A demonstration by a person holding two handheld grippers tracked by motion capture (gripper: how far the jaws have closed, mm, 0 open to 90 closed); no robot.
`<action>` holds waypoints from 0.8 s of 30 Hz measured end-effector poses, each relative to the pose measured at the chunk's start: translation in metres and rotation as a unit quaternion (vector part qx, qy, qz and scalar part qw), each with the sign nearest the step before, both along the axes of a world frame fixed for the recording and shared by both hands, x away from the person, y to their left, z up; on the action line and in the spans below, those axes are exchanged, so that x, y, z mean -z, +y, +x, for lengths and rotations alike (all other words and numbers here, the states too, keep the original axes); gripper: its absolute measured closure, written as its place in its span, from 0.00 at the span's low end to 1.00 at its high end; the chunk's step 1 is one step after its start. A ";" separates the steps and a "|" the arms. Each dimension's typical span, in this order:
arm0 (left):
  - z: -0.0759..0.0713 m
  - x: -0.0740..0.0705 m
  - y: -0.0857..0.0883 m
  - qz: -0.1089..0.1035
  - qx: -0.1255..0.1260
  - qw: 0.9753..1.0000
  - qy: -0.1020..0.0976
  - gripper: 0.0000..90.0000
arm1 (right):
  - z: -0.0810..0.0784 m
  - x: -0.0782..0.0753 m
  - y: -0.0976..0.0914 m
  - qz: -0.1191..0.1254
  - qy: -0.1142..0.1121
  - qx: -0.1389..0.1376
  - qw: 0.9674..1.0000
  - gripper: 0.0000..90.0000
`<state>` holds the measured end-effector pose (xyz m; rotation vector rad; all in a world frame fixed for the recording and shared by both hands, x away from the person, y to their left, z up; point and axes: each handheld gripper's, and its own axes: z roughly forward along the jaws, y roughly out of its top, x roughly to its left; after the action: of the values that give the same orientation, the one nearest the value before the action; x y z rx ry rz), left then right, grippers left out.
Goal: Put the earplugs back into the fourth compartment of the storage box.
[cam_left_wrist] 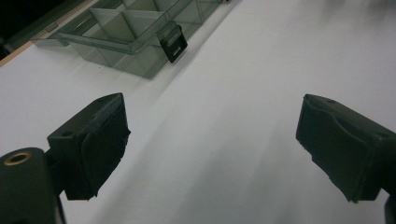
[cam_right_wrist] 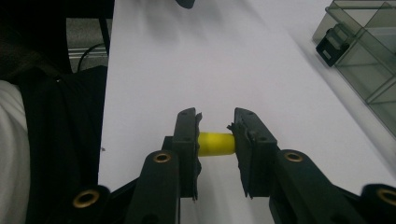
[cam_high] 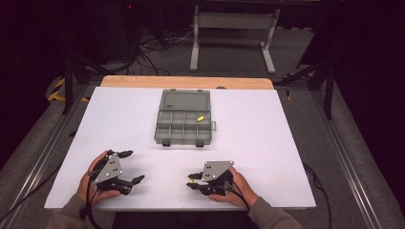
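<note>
My right gripper [cam_right_wrist: 215, 130] is shut on a small yellow cylinder [cam_right_wrist: 215, 143], held end to end between its pads just above the white table. From above, that gripper [cam_high: 191, 181] lies near the front edge, right of centre, with the yellow cylinder [cam_high: 191, 181] at its tips. My left gripper [cam_left_wrist: 212, 140] stands wide open over bare table with nothing between its jaws; in the high view the left gripper [cam_high: 133, 167] sits at the front left. An open grey compartment box [cam_high: 168, 125] rests mid-table, with another small yellow piece [cam_high: 201, 117] in one right-hand cell.
The box's lid [cam_high: 185, 100] lies open toward the far side, and two black latches [cam_high: 166, 142] face me. The box corner and a latch [cam_left_wrist: 173, 43] appear ahead of the left gripper. The white table [cam_high: 267, 143] ends close behind both hands.
</note>
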<state>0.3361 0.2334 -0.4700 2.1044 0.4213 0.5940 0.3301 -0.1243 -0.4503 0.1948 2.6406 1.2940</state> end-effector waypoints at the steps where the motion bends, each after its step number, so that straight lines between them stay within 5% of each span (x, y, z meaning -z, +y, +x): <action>1: 0.000 0.000 0.000 0.001 0.000 1.000 0.000 0.11 | 0.000 0.000 0.000 0.002 0.000 0.001 1.000 0.80; 24: 0.000 0.001 -0.001 0.002 -0.001 1.000 0.001 0.11 | 0.001 -0.005 -0.005 0.026 -0.014 0.022 0.999 0.80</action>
<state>0.3356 0.2322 -0.4705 2.1091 0.4240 0.5960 0.3310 -0.1295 -0.4456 0.2385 2.5653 1.3431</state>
